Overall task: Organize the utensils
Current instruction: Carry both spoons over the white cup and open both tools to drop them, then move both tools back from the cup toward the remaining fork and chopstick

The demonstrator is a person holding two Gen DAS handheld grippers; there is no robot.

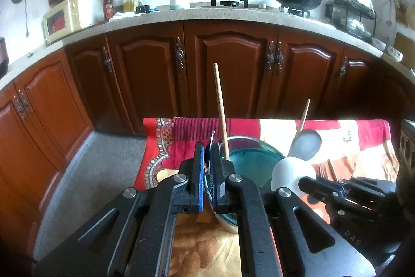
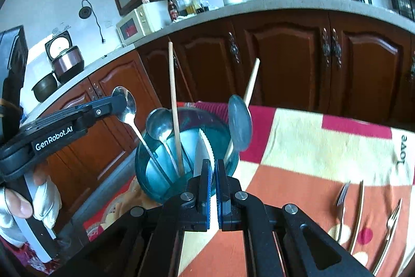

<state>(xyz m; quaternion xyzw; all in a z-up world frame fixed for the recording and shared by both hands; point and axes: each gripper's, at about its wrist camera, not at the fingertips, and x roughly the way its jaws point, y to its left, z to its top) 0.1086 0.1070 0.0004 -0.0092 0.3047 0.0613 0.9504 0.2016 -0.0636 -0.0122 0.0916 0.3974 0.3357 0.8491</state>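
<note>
spoon handles [image 2: 155,157] half hidden inside bowl [image 2: 145,173]

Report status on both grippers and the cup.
Left gripper shut on steel spoon, over teal cup. Right gripper shut on white utensil. Forks remain on cloth.

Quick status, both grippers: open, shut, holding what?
Left gripper: shut on a metal spoon.
Right gripper: shut on a white knife.
</note>
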